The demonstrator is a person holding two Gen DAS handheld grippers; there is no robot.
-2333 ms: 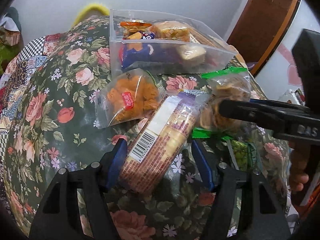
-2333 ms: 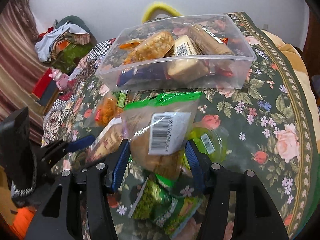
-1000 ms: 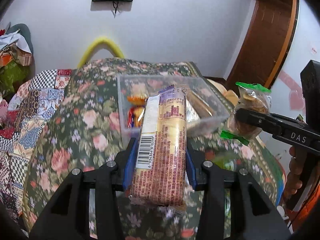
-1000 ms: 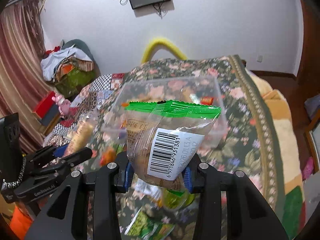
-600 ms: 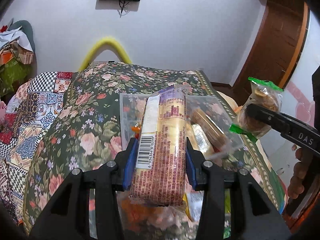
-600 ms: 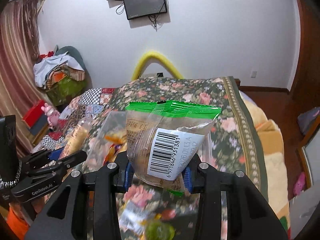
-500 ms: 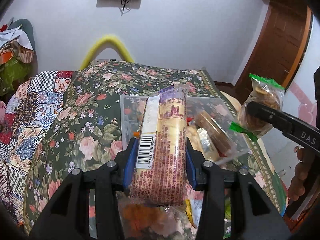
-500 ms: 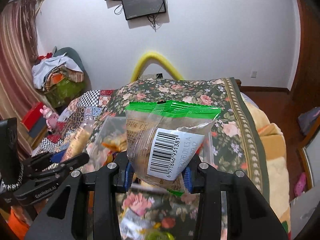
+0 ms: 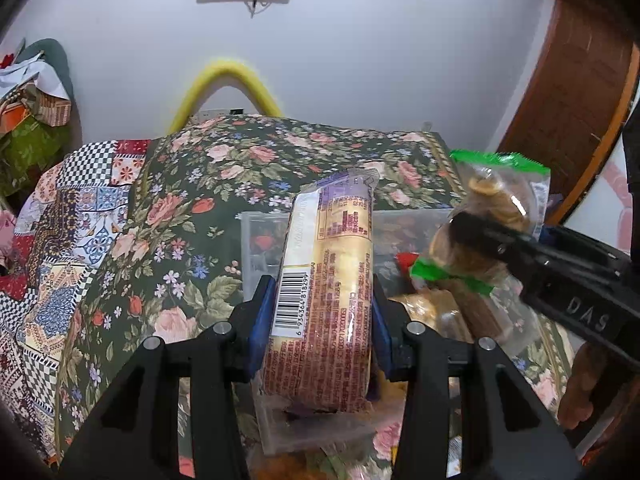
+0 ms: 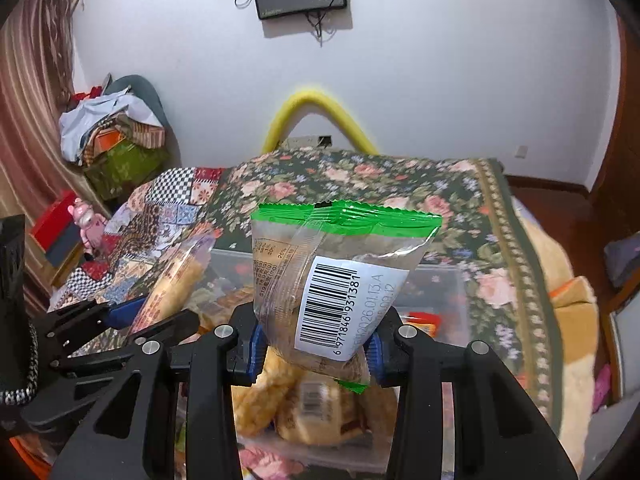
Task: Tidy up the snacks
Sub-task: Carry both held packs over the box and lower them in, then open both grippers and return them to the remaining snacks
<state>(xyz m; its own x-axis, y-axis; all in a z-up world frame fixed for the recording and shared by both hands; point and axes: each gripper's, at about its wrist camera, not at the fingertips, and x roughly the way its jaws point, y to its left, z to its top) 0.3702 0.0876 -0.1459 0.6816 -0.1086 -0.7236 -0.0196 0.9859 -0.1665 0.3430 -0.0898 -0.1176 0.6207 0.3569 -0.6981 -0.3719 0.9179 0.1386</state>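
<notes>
My left gripper point(image 9: 322, 316) is shut on a long cracker packet point(image 9: 326, 280) with a barcode and holds it upright above the clear plastic bin point(image 9: 256, 248). My right gripper point(image 10: 314, 350) is shut on a clear green-topped snack bag point(image 10: 336, 276), also above the bin point(image 10: 448, 280). The right gripper shows in the left wrist view point(image 9: 476, 236) with the bag point(image 9: 500, 200). The left gripper shows in the right wrist view point(image 10: 132, 316) with the cracker packet point(image 10: 176, 280). Several snack packs point(image 10: 304, 404) lie in the bin.
The bin sits on a bed with a floral cover point(image 9: 180, 208) and a patchwork quilt point(image 9: 60, 216) on its left. A yellow curved tube point(image 10: 316, 108) stands behind the bed. A clothes pile point(image 10: 112, 132) lies at the far left. A wooden door point(image 9: 580, 100) is at the right.
Both grippers closed on their packets, lifted them off the bed and have moved forward over the bin. In the last half second the bin has drawn closer beneath them.
</notes>
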